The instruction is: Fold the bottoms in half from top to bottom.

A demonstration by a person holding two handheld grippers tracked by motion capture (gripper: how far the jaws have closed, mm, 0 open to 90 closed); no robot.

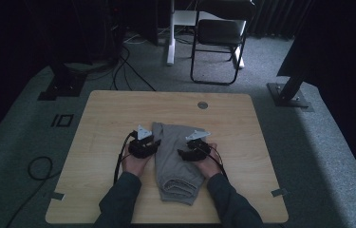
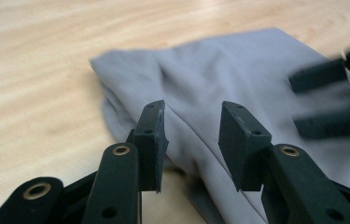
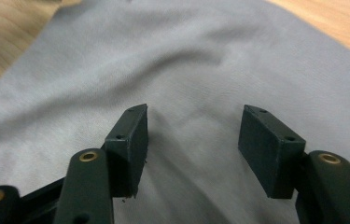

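Grey folded cloth (image 1: 173,159), centre frame: soft, light, floppy, layers will slide.
Left gripper (image 1: 148,143) and right gripper (image 1: 188,152) both part-open, empty; pinch the long side edges through all layers.

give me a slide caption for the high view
Person at a wooden table with open left gripper and right gripper flanking a folded grey garment.

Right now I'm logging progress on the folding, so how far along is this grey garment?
Done so far: the grey garment lies as a narrow strip on the wooden table, its near end rolled or folded over. In hand: the left gripper and the right gripper sit open at the strip's two sides, fingers gripping nothing. Left: probably grasping the far end and folding or rolling the rest.
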